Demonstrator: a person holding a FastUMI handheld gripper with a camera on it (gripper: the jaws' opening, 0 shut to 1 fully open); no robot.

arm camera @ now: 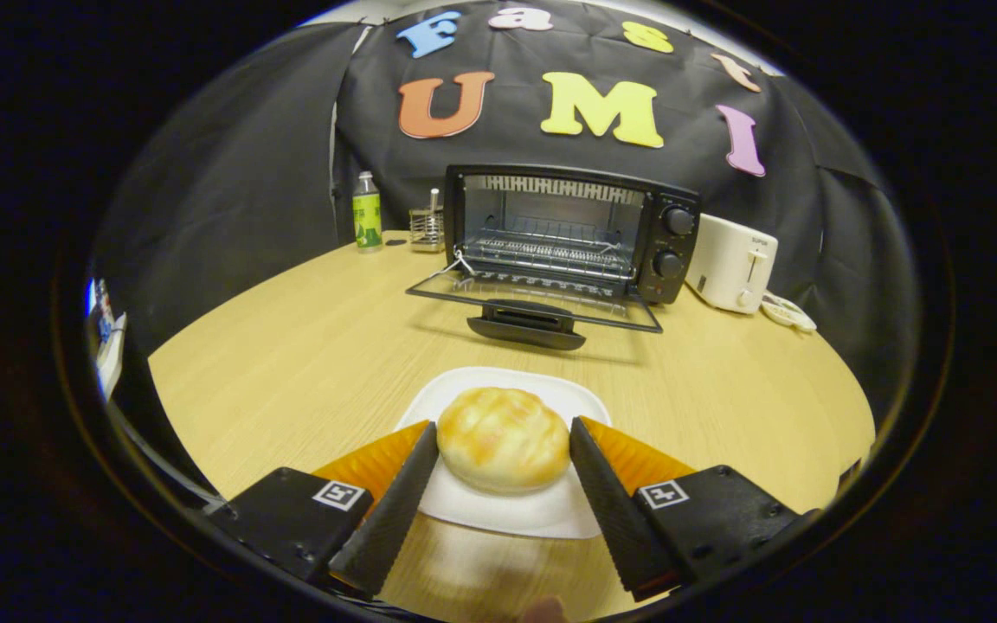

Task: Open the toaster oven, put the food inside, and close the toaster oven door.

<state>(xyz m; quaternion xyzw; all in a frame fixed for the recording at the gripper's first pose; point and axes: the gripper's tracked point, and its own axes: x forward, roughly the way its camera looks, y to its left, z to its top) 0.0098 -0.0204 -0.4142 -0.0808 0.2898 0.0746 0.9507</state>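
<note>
Two fingers [412, 472] of the tongs [503, 433] flank the bun [503, 437], tips at its sides; whether they press on it, I cannot tell. Bun sits on a white plate [516, 515] near the table's [308, 363] front edge. Toaster oven [572, 229] stands toward the far edge, door [533, 298] dropped flat, rack visible inside. White toaster [730, 261] just beside the oven, bottle [367, 212] and wire holder [427, 227] on its other side.

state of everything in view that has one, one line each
toaster oven: door folded down open, rack bare
bun: on the white plate, between the jaws
gripper: jaws at the bun's sides, grip unclear
bottle: upright, capped
white toaster: upright, lever up
</note>
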